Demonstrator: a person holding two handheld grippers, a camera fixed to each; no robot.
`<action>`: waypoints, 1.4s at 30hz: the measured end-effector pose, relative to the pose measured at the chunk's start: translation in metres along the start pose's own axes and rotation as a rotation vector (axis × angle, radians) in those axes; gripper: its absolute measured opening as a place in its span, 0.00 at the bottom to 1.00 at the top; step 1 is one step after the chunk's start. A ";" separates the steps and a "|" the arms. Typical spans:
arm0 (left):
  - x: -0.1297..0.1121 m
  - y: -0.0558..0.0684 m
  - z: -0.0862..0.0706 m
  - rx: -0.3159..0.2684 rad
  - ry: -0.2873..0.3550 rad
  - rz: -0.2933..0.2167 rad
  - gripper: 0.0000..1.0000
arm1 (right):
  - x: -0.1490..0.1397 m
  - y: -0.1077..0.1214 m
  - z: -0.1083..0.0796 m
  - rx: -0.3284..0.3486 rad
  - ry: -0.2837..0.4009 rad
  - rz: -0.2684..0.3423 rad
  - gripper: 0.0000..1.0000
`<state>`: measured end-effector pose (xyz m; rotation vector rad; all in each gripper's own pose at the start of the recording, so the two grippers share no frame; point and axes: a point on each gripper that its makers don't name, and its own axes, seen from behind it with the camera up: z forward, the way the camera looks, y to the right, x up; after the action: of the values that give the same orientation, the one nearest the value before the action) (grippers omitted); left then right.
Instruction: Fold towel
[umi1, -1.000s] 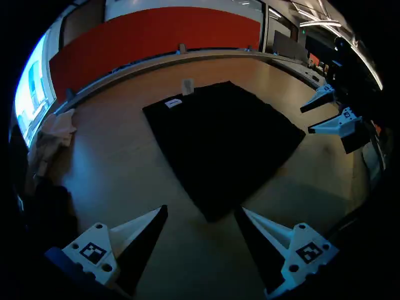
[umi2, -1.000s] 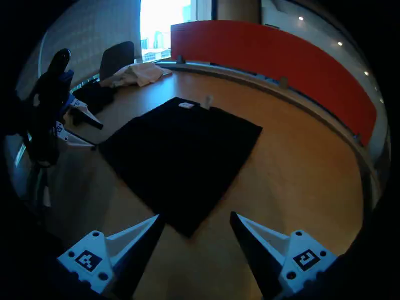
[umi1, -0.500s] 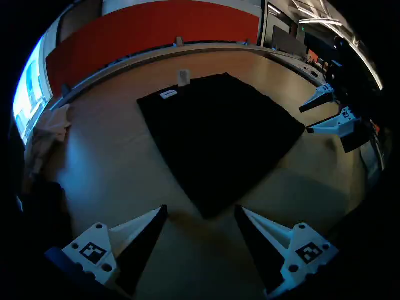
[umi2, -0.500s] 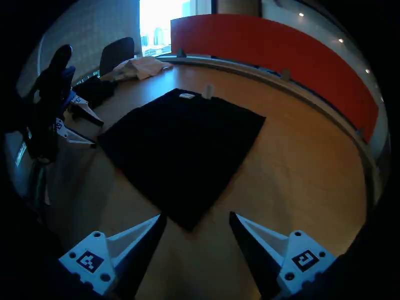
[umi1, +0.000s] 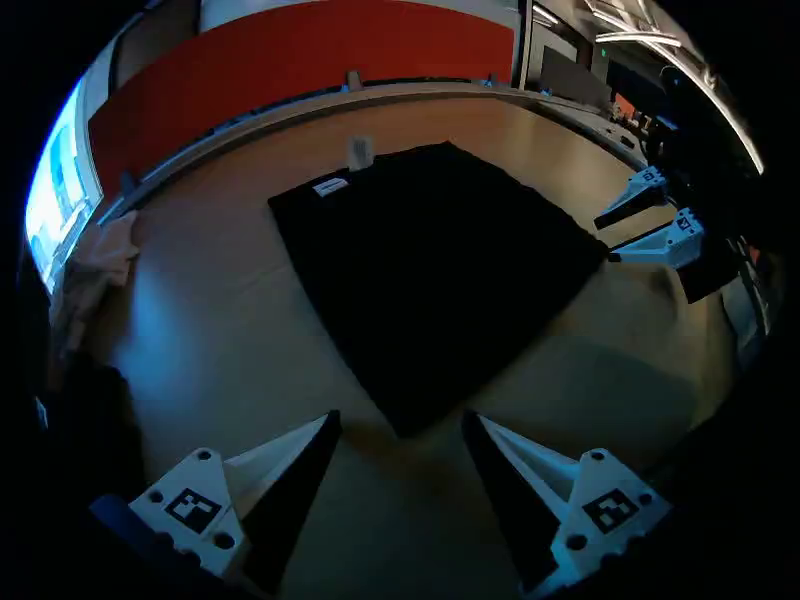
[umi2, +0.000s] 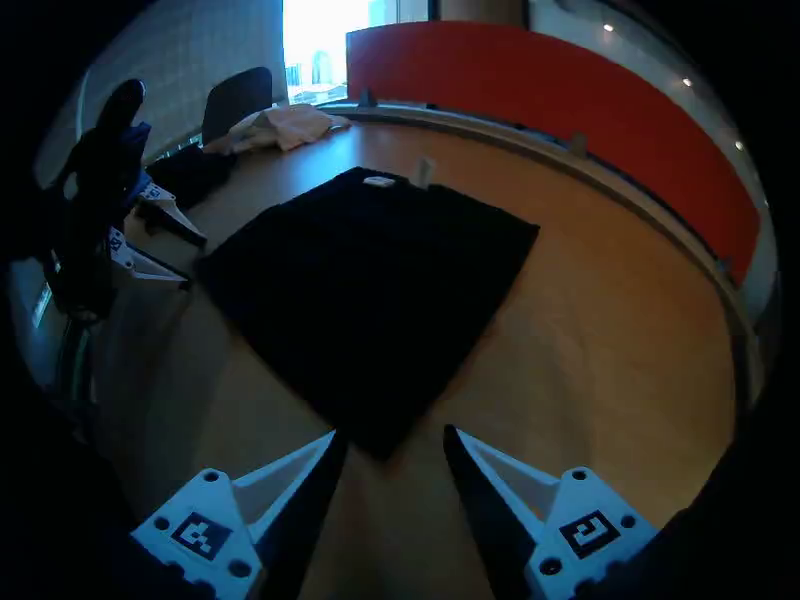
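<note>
Towel (umi1: 430, 260): dark, matt, four-cornered cloth. It lies flat in one layer mid-frame in both views, with a small white tag (umi1: 330, 186) at its far corner.
Bench (umi1: 220, 300): smooth pale wood. Its curved far rim runs under a red panel (umi1: 300, 50).
Left tool (umi1: 400, 417): my white wedge fingers stand wide and hold nothing. The towel's near corner is just above their gap, lower middle.
Right tool (umi2: 393, 432): apart and empty, with another towel corner just above its tips.
Change: both corners sit closer to my fingertips than half a second ago, and the right tool's gap is slightly narrower.
Room: bare wood borders every towel edge. A pale cloth heap (umi2: 285, 125), upper left of the right gripper view, lies well apart from the towel.
</note>
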<state>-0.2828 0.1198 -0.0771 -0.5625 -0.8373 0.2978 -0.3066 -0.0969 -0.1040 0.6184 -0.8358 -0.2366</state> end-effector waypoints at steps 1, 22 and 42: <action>0.000 0.000 0.000 0.002 -0.001 0.000 0.88 | 0.000 0.000 0.000 0.002 -0.002 0.000 0.69; 0.002 0.006 0.002 0.014 -0.024 -0.002 0.55 | -0.004 -0.005 0.002 0.013 -0.015 -0.018 0.26; 0.003 0.004 0.002 0.036 -0.038 -0.017 0.12 | -0.003 -0.011 -0.001 0.024 -0.029 -0.008 0.14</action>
<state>-0.2822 0.1248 -0.0763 -0.5176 -0.8713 0.3083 -0.3077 -0.1040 -0.1130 0.6424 -0.8652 -0.2432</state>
